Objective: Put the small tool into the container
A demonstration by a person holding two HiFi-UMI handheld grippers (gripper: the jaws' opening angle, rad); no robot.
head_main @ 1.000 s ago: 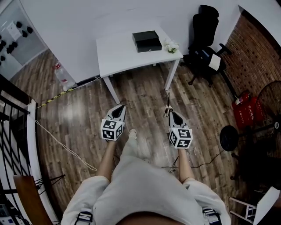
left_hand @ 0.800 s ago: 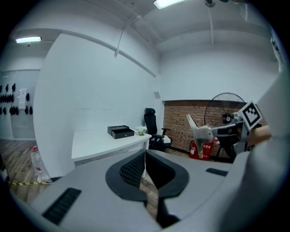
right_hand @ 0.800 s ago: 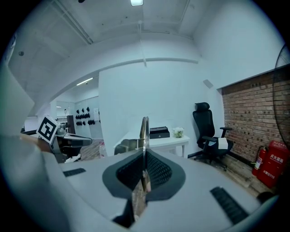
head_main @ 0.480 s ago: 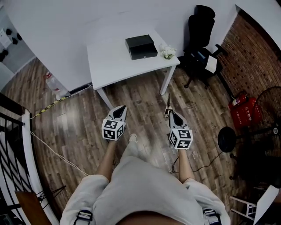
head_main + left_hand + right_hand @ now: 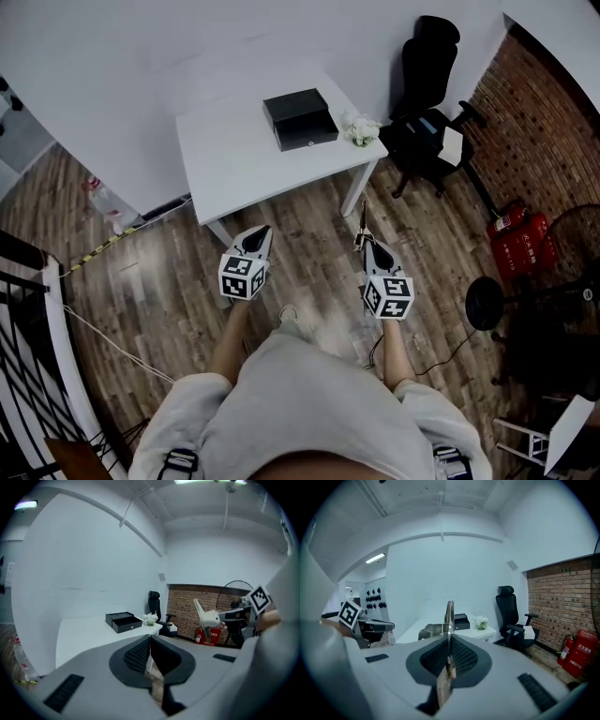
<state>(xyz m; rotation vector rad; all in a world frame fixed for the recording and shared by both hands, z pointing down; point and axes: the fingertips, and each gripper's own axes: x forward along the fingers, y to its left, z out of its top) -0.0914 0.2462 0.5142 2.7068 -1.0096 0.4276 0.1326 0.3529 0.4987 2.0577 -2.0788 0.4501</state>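
Thin metal tool [image 5: 361,217] is clamped by the right gripper [image 5: 365,243]; the left gripper [image 5: 258,233] is closed, empty. A black rectangular box [image 5: 300,119] is set on the white table [image 5: 234,159].

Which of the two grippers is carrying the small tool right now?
The right gripper: its jaws are shut on the thin small tool sticking out ahead. The left gripper has its jaws together on nothing.
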